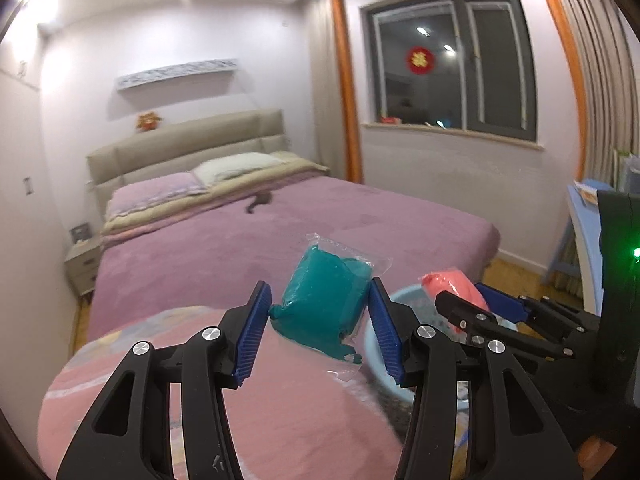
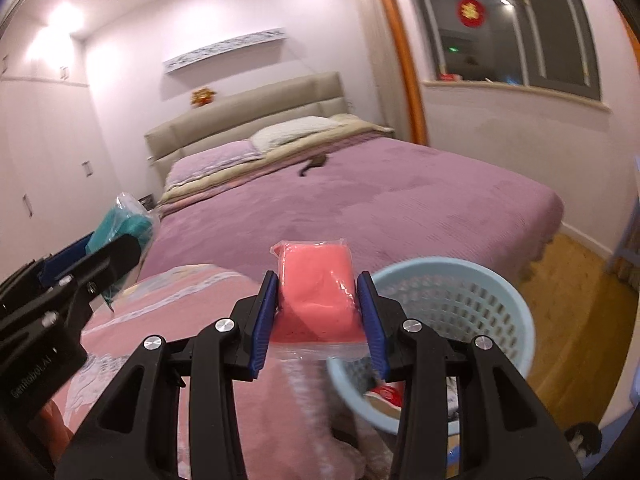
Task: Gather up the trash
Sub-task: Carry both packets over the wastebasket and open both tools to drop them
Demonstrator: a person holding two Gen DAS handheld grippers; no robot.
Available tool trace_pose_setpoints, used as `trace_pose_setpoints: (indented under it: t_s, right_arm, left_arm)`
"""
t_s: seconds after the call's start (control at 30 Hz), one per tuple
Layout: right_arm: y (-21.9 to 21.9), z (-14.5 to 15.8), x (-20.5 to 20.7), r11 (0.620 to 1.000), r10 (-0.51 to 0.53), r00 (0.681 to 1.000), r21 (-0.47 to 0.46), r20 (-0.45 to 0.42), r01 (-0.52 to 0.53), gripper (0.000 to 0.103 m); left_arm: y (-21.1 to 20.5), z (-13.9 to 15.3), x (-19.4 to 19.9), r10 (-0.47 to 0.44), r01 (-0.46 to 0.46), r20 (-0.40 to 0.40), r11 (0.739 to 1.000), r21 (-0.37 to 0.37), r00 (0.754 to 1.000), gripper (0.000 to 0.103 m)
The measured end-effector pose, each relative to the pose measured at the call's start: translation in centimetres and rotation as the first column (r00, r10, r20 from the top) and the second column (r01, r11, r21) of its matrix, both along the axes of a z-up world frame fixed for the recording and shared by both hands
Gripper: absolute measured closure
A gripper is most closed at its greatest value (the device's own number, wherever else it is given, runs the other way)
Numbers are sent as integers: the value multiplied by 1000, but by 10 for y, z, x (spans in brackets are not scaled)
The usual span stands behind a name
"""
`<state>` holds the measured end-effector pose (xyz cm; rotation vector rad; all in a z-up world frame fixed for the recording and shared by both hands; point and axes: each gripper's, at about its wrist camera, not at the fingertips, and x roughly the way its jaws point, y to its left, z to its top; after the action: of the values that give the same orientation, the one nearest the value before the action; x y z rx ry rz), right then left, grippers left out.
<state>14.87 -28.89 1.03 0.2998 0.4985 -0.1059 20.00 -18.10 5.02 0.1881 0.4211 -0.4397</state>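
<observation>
Fingers of left gripper (image 1: 318,328) clamp a teal packet (image 1: 324,304); right gripper (image 2: 320,320) clamps a pink packet (image 2: 316,300). Both held in the air. Bin (image 2: 512,300) sits just right of and below the right fingers, some trash already inside. Bed (image 2: 360,208) beyond. Step: carry to drop. Next: bring each packet over the rim, then release.
</observation>
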Motion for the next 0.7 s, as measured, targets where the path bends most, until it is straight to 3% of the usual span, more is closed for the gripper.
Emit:
trace_pose_setpoints:
  t_s: [0.17, 0.6, 0.7]
  right_arm:
    - [-34, -19, 2, 996, -83, 996, 29, -42, 84, 66]
    - [-72, -71, 21, 984, -150, 973, 72, -177, 165, 66]
    - [-75, -75, 22, 982, -156, 969, 77, -190, 174, 65]
  left_arm:
    - [-31, -20, 13, -93, 93, -60, 996, 10, 994, 55]
    - [-73, -80, 48, -154, 175, -196, 980, 97, 969, 54]
    - [-73, -88, 51, -177, 199, -215, 977, 83, 960, 46]
